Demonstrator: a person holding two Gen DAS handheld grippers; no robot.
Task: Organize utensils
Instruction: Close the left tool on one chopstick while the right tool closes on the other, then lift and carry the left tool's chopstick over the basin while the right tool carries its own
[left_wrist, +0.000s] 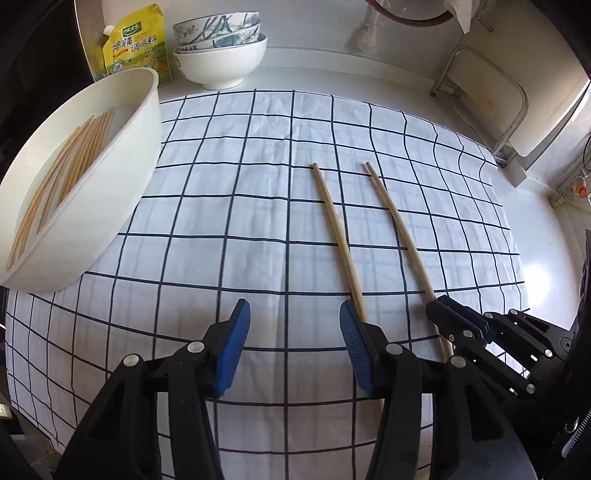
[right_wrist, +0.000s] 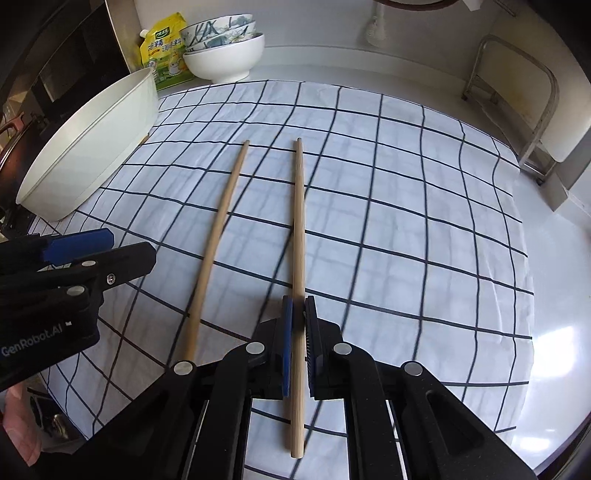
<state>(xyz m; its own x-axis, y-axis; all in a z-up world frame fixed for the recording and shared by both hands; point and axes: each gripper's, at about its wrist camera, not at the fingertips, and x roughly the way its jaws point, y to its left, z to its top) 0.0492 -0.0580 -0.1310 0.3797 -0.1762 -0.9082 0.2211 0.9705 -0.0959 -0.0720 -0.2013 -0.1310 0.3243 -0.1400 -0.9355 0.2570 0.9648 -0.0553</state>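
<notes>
From the left wrist view, the left gripper (left_wrist: 294, 334) hangs over the checked cloth (left_wrist: 229, 206) with its jaws about half open and nothing between them. One chopstick (left_wrist: 338, 240) lies just past its right pad; the other chopstick (left_wrist: 400, 236) runs beside it, apart, into the right gripper (left_wrist: 441, 314). The white tub (left_wrist: 107, 206), already holding a bundle of chopsticks, sits well to the left. If the left gripper comes straight down here, I think its pad lands on the near stick and rolls it rather than straddling it.

From the right wrist view, the right gripper (right_wrist: 298, 321) is clamped tight on the right-hand chopstick (right_wrist: 298, 221), gripping it low, near its close end. Most of the stick reaches forward beyond the pads. Lifted from there, it could well droop or swivel, and the far tip might catch the cloth or knock the neighbouring stick (right_wrist: 218, 236).
</notes>
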